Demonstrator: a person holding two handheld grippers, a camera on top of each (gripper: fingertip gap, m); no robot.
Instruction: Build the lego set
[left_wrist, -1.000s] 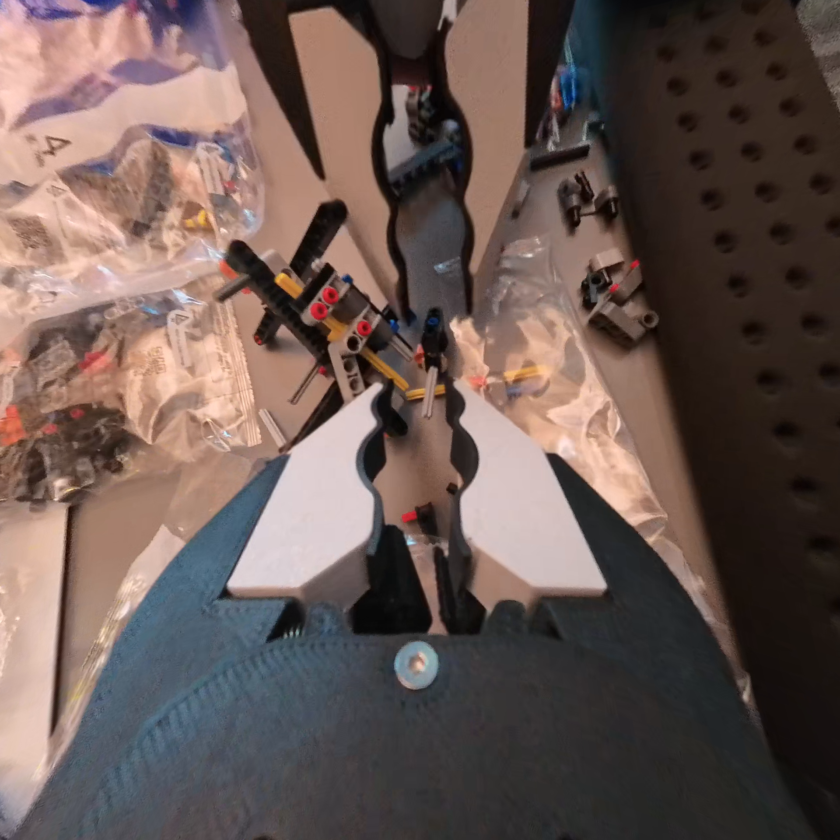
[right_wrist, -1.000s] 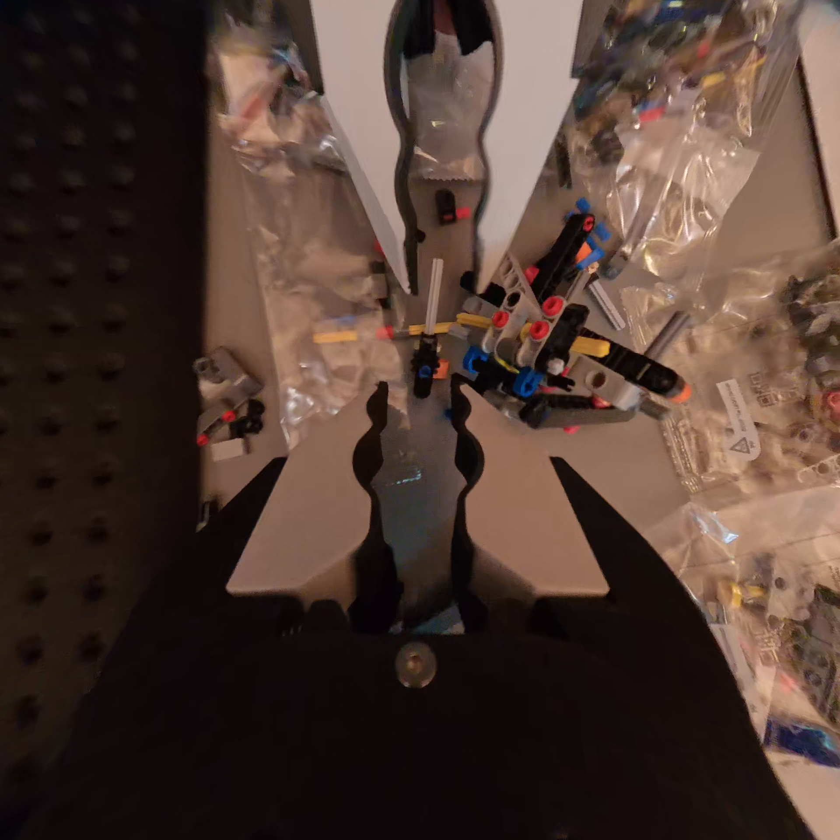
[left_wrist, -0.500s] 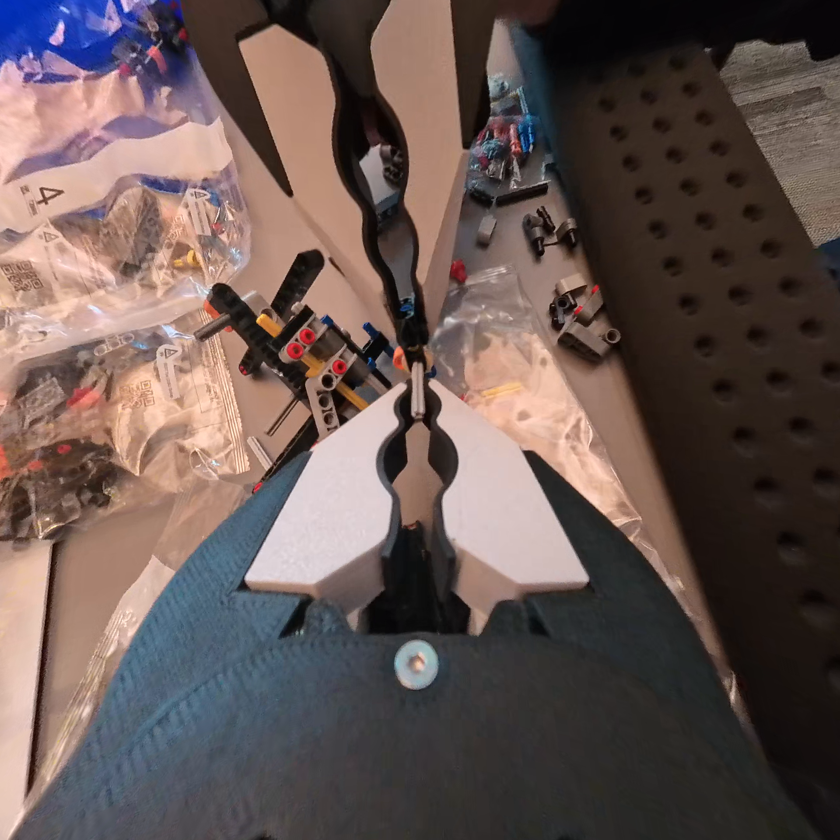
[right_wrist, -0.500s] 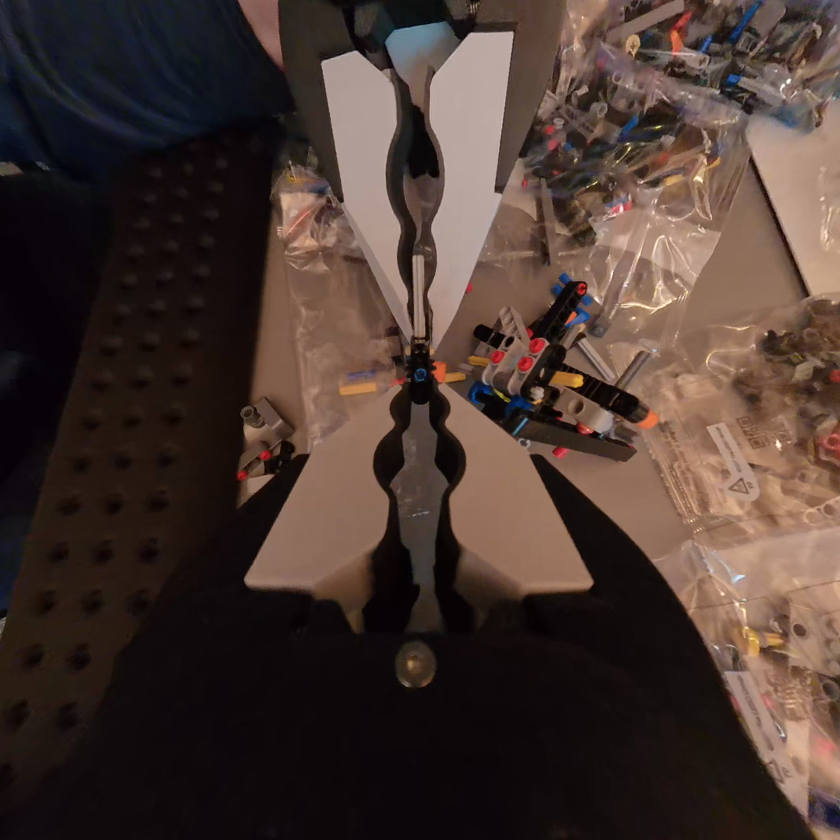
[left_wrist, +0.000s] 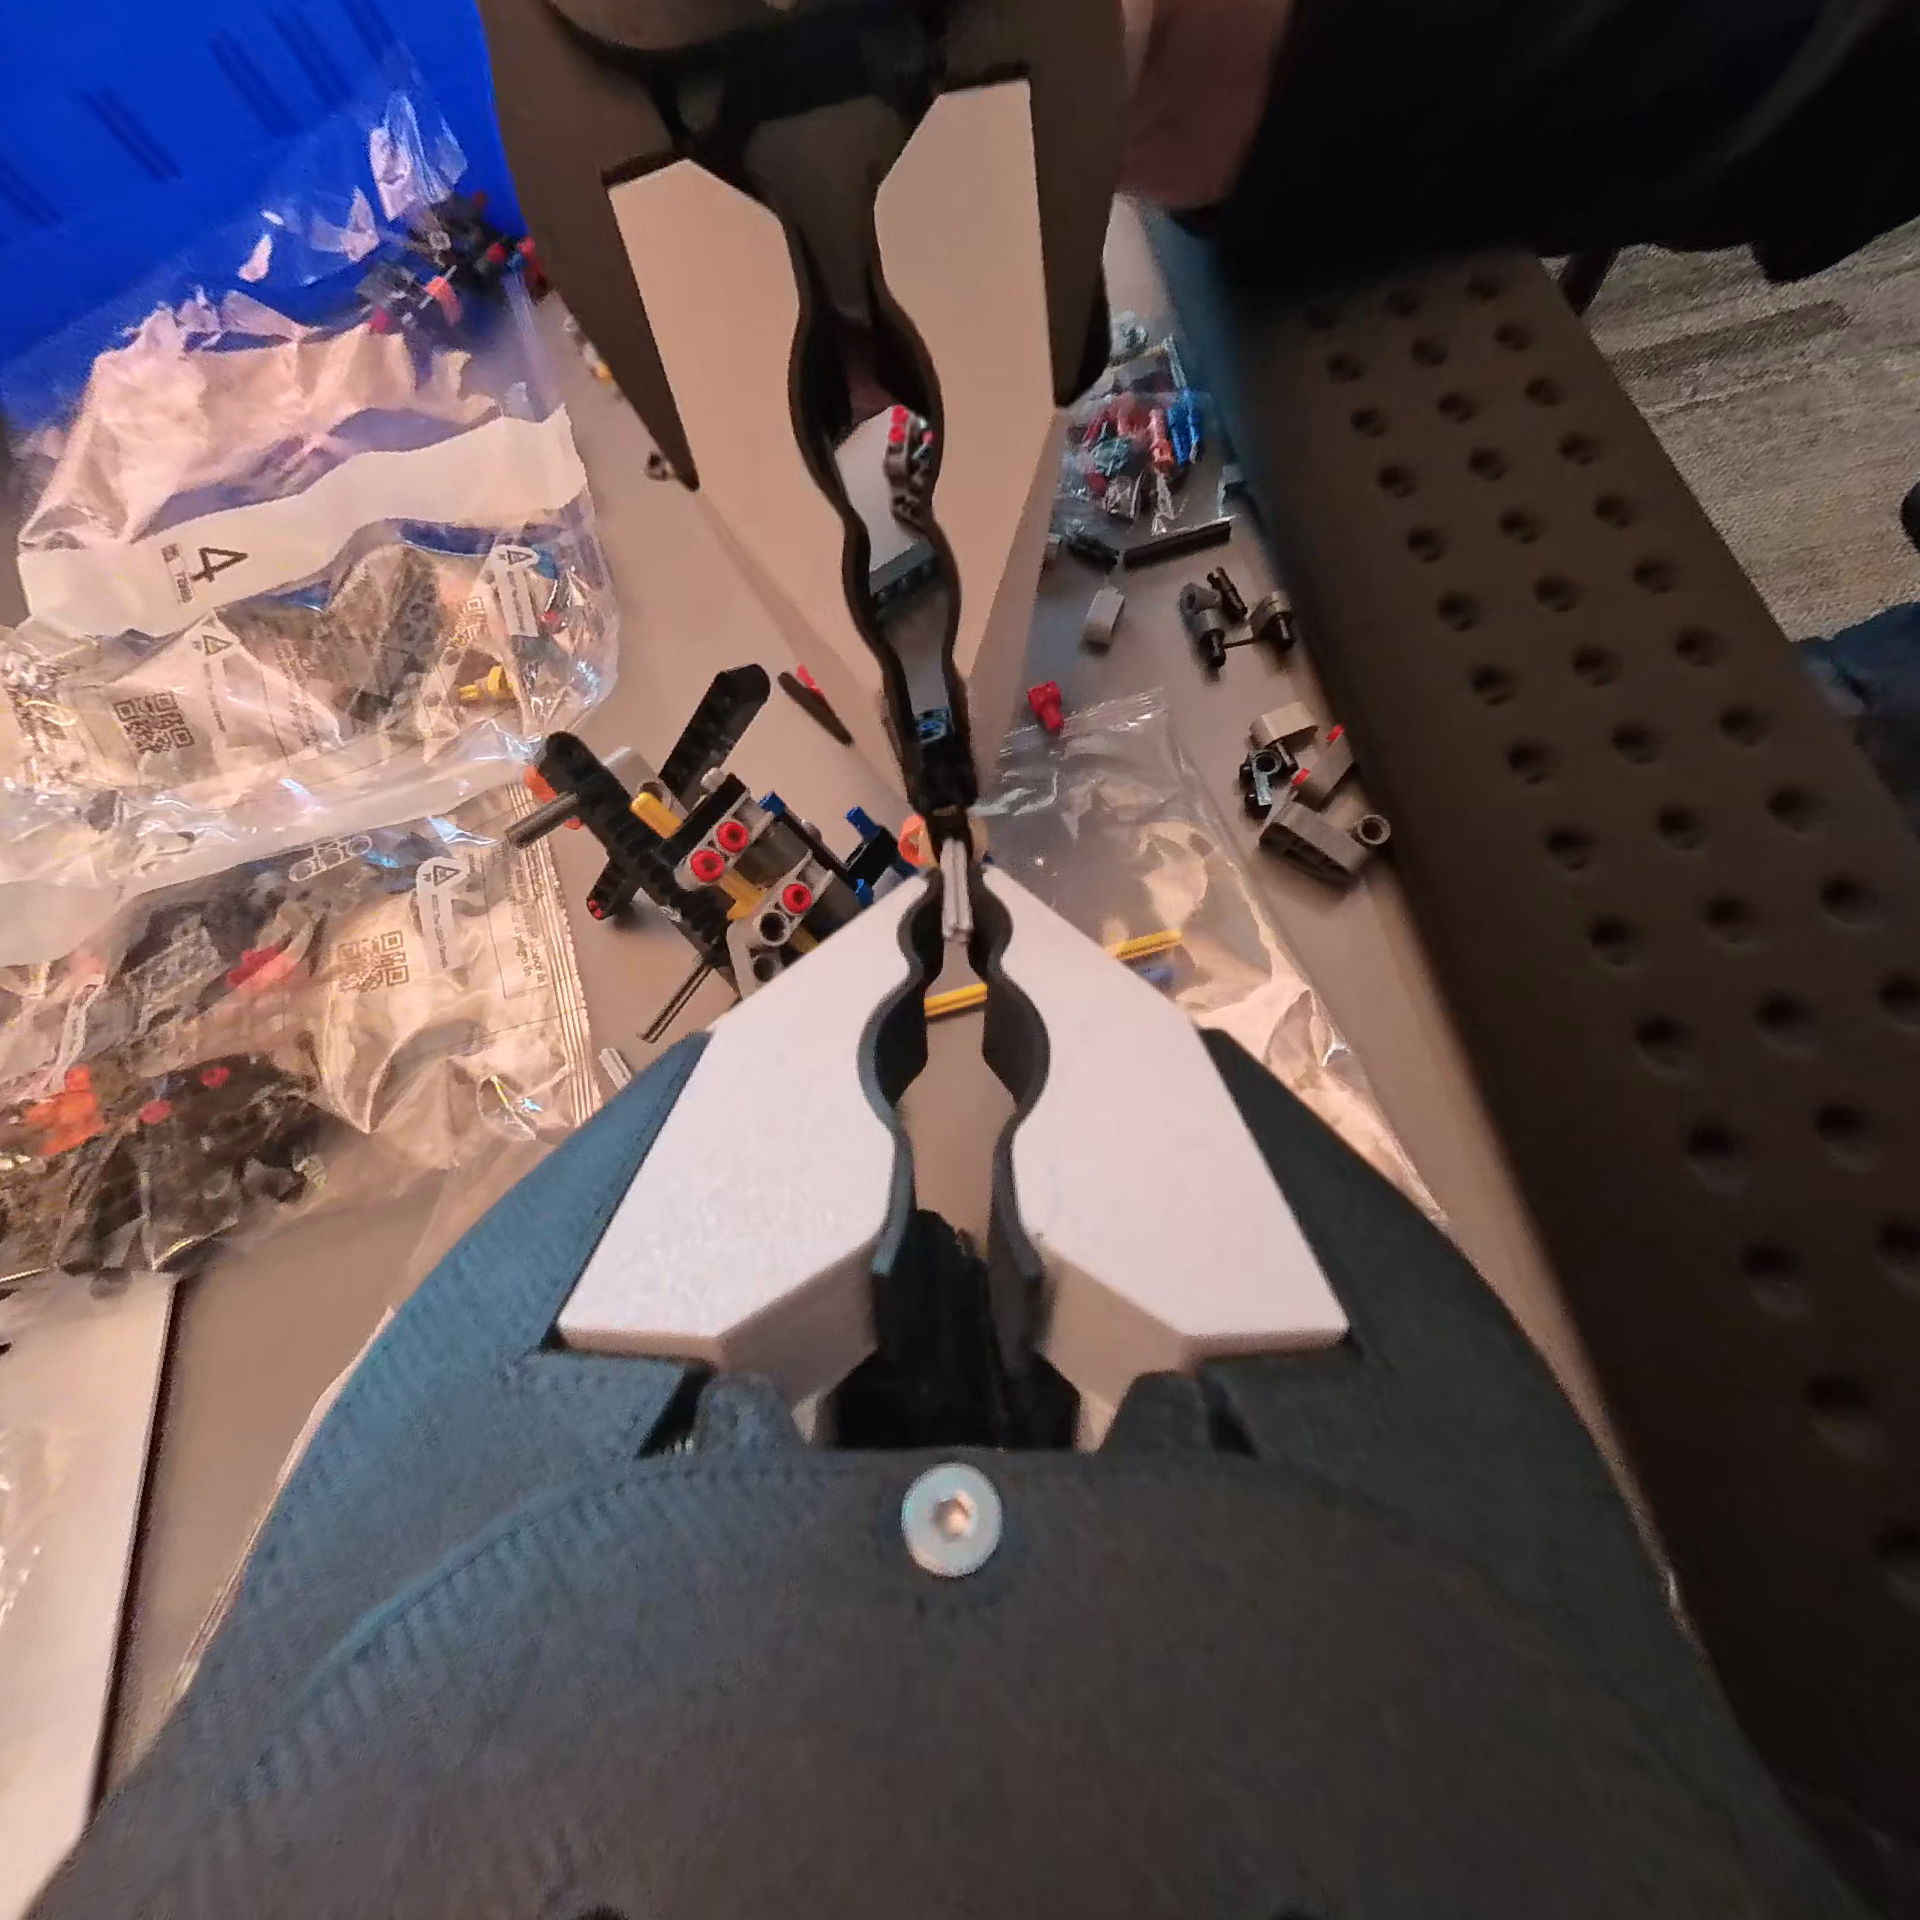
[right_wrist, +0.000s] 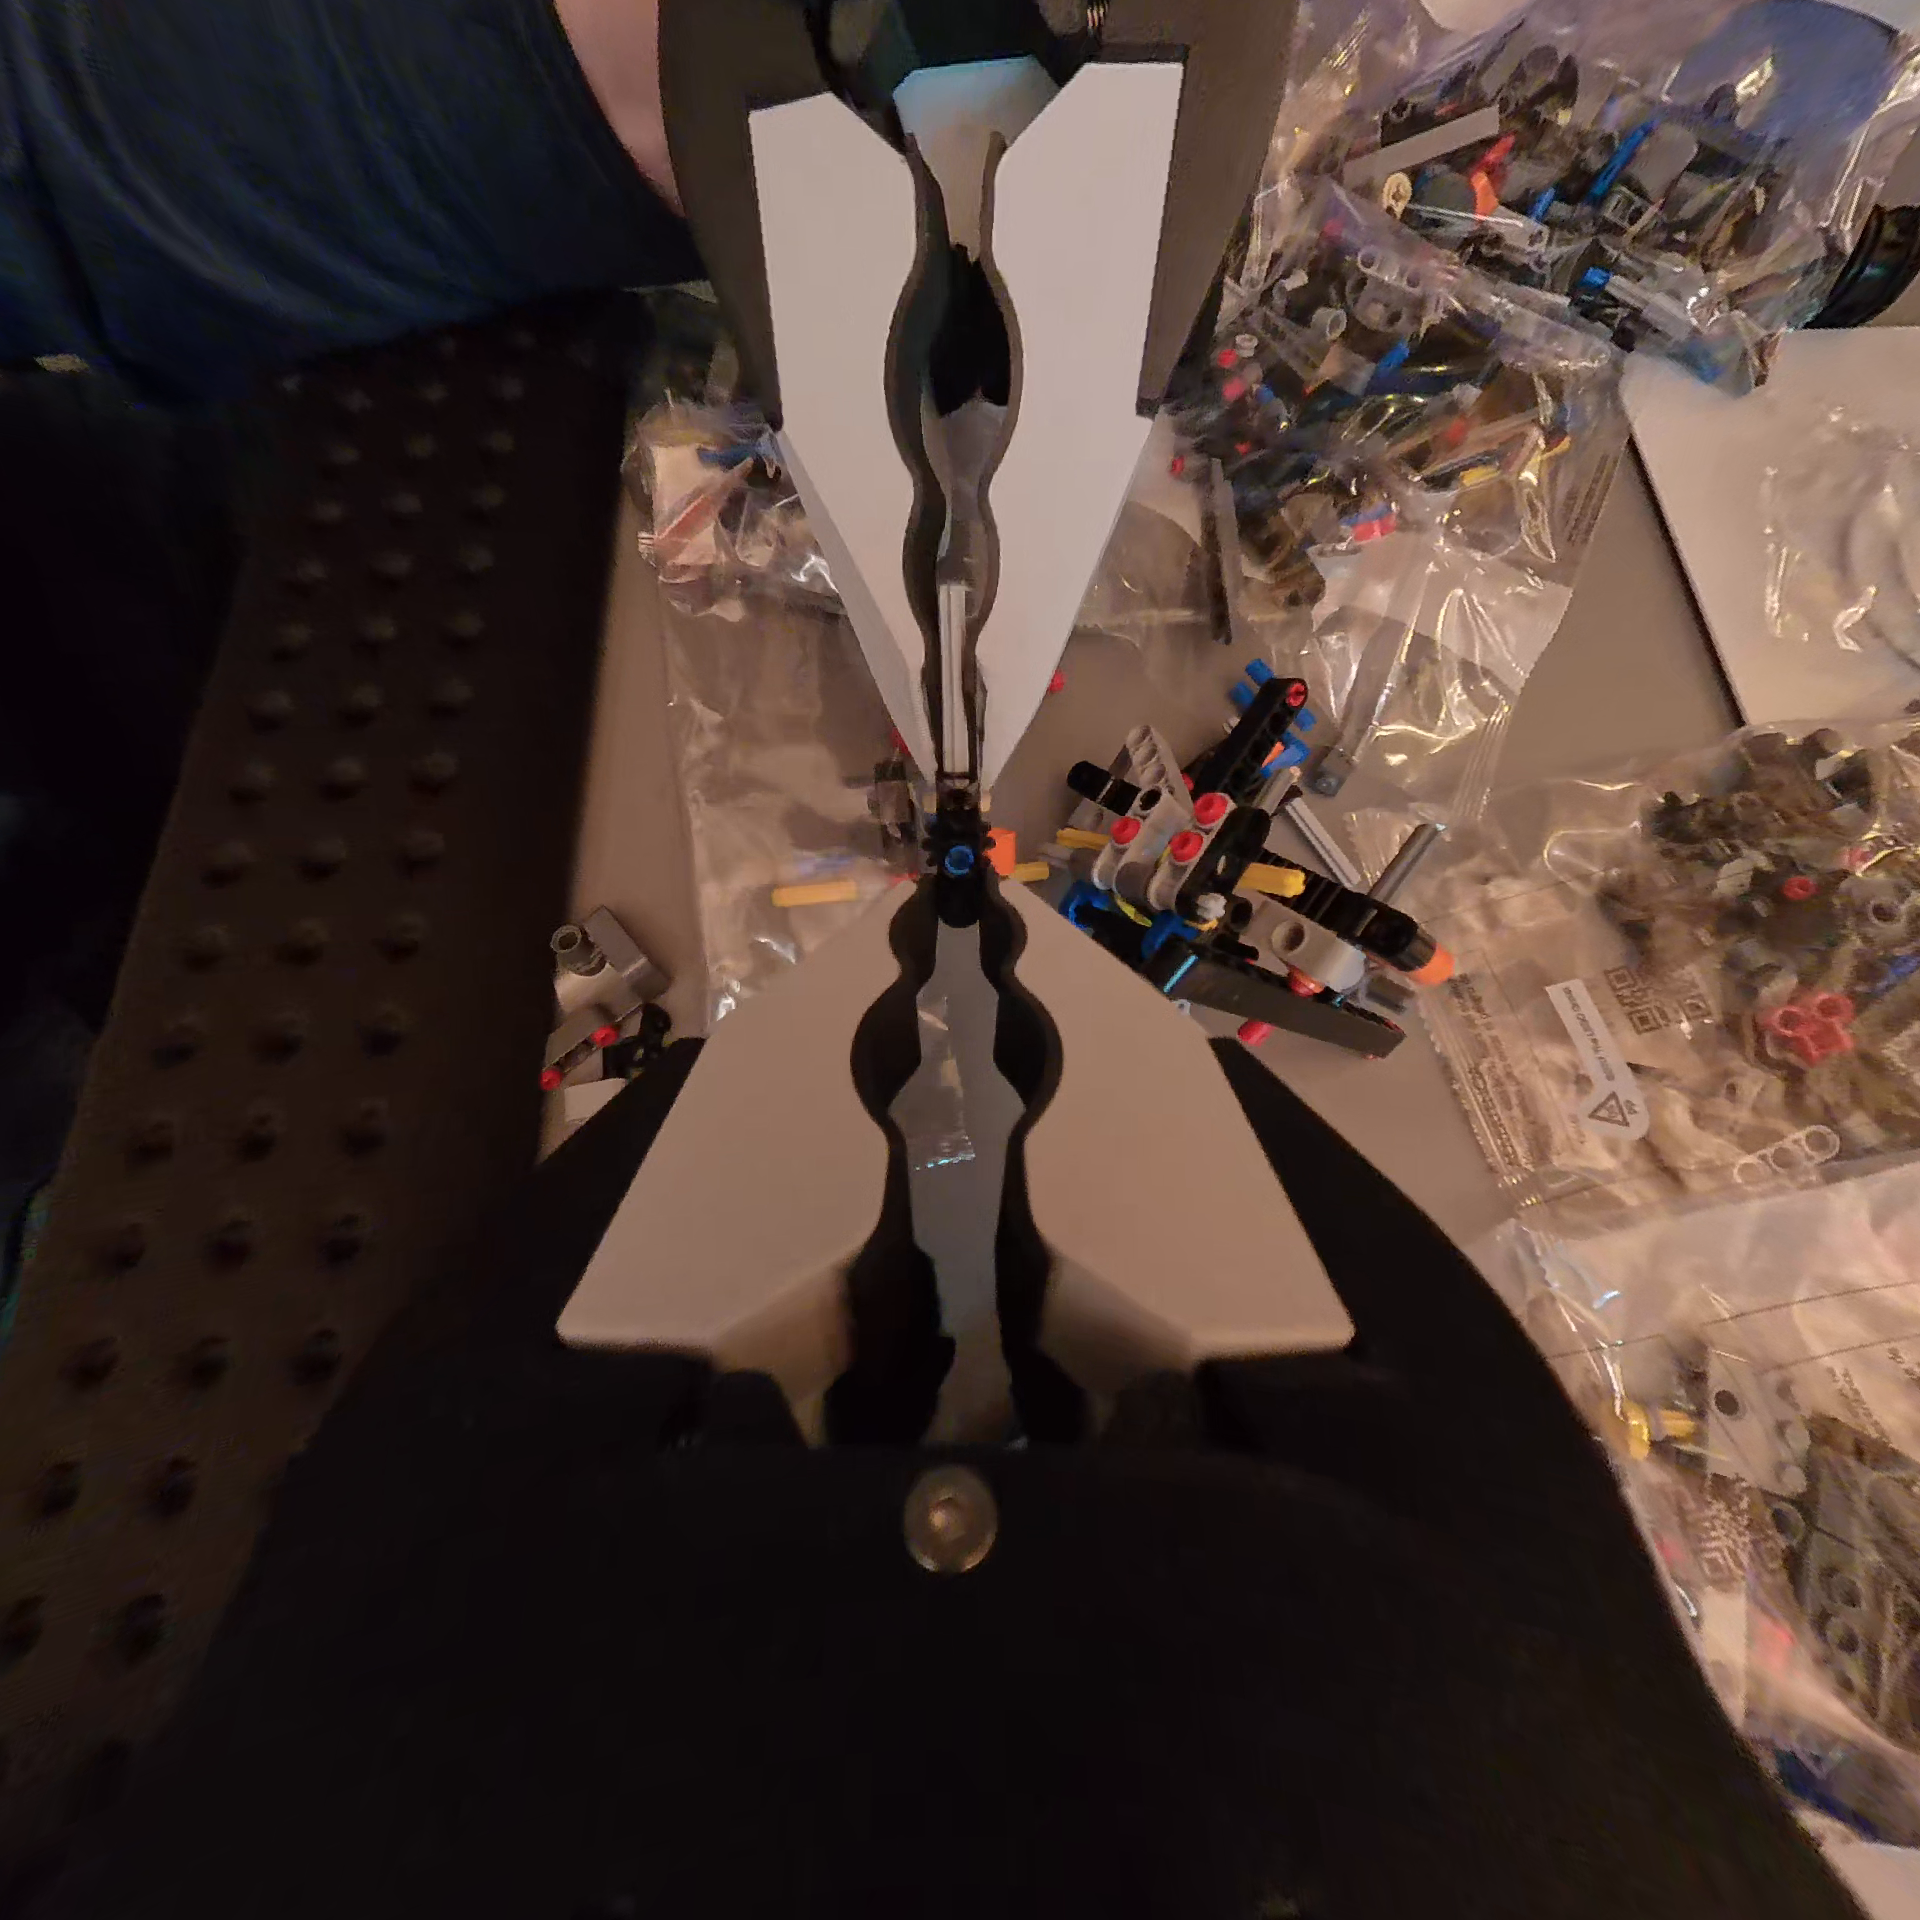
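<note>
**Lego axle and connector held between two facing grippers**

The lego pieces in play are a grey axle (left_wrist: 956, 902) and a small black connector (right_wrist: 958, 871) with a blue pin, joined end to end and held above the grey table (left_wrist: 312, 1351). The left gripper (left_wrist: 954, 914) reaches forward from the near side, its jaws clenched on the axle at the very tips. The right gripper (right_wrist: 958, 894) comes from the opposite side, nose to nose with it, its jaws clamped on the black connector. The two sets of fingertips nearly touch.

Just beside the meeting point, on the table, sits the partly built model (right_wrist: 1236, 894) of black, grey, red, blue and yellow parts. An open clear bag (left_wrist: 1195, 935) with yellow pins lies beneath the grippers. Sealed bags of parts (left_wrist: 260, 644) crowd one side of the table; a dark perforated panel (left_wrist: 1610, 831) borders the other. Loose grey and black pieces (left_wrist: 1309, 800) lie near that panel. A person's dark blue sleeve (right_wrist: 260, 156) shows behind the left gripper.
</note>
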